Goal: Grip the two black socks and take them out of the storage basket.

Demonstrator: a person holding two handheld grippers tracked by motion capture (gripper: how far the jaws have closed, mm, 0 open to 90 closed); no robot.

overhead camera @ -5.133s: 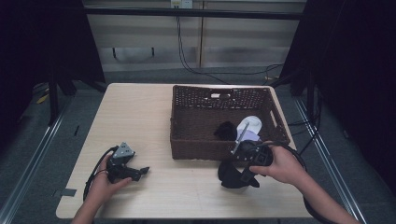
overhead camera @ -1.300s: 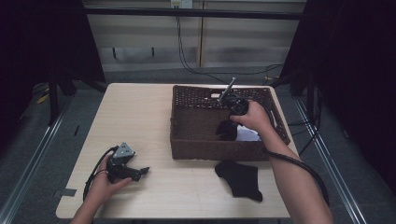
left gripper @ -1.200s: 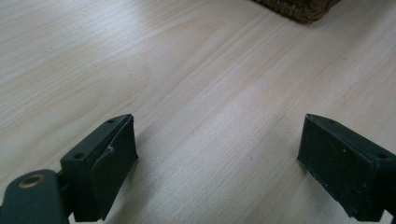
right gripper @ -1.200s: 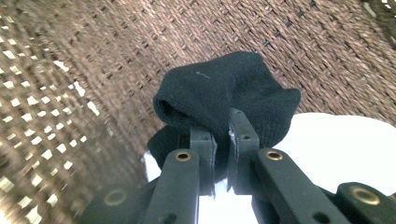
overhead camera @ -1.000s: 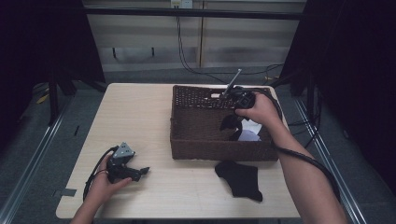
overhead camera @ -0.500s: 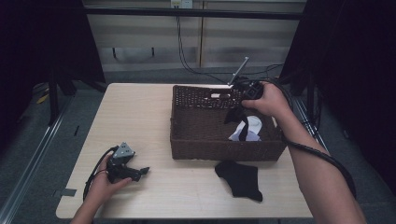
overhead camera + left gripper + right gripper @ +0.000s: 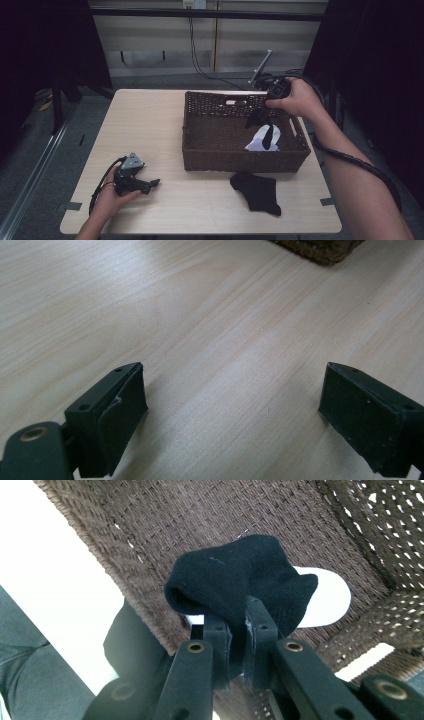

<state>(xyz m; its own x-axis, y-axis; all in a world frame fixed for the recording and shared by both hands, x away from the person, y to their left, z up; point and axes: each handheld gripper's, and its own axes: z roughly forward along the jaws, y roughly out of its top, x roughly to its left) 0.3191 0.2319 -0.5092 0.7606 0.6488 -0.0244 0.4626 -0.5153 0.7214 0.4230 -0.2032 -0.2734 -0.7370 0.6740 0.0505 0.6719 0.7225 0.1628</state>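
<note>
A black sock (image 7: 263,125) hangs over the far right part of the brown wicker basket (image 7: 235,161), with my right gripper (image 7: 261,113) shut on it. In the right gripper view the jaws (image 7: 235,611) pinch the sock (image 7: 235,577) at its bunched middle. Under it a white sock (image 7: 259,141) lies on the basket floor (image 7: 320,597). A second black sock (image 7: 257,192) lies flat on the table in front of the basket. My left gripper (image 7: 151,184) rests on the table at the front left, open, with bare wood between its pads (image 7: 122,405).
The light wooden table (image 7: 150,125) ends close behind the left hand. A basket corner (image 7: 320,247) is at the top of the left gripper view. A cable trails from the right gripper, and dark curtains stand on both sides of the table.
My right gripper has risen from inside the basket toward its far right rim, lifting the black sock off the white one. The left gripper has stayed where it was.
</note>
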